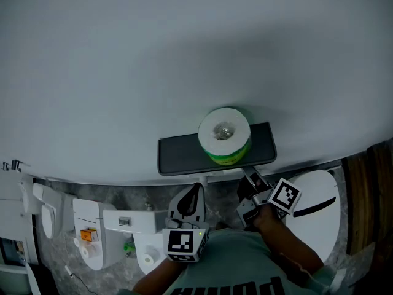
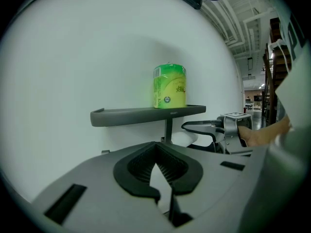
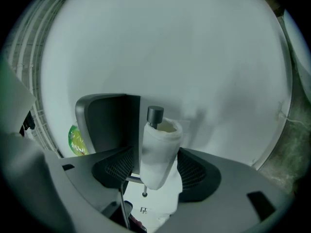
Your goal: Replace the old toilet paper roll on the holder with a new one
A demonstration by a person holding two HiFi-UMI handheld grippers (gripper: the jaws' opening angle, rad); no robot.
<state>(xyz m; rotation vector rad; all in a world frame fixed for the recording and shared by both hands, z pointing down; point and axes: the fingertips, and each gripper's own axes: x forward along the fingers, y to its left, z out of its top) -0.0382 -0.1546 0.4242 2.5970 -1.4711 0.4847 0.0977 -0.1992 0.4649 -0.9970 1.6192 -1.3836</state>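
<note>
The wall [image 1: 184,54] is a plain, pale grey-white. The shelf [image 1: 184,155] is dark grey. The new roll [image 1: 224,134] is white on top, with a bright green wrapper shading to yellow-green and carrying small print. The old roll [image 3: 158,152] is off-white, on a dark grey bar [image 3: 155,114]. The left gripper [image 2: 158,174] and right gripper [image 3: 158,171] are grey with black ribbed jaws. Their cubes [image 1: 184,243] bear black-and-white square markers. The floor [image 1: 123,195] is mottled grey stone.
</note>
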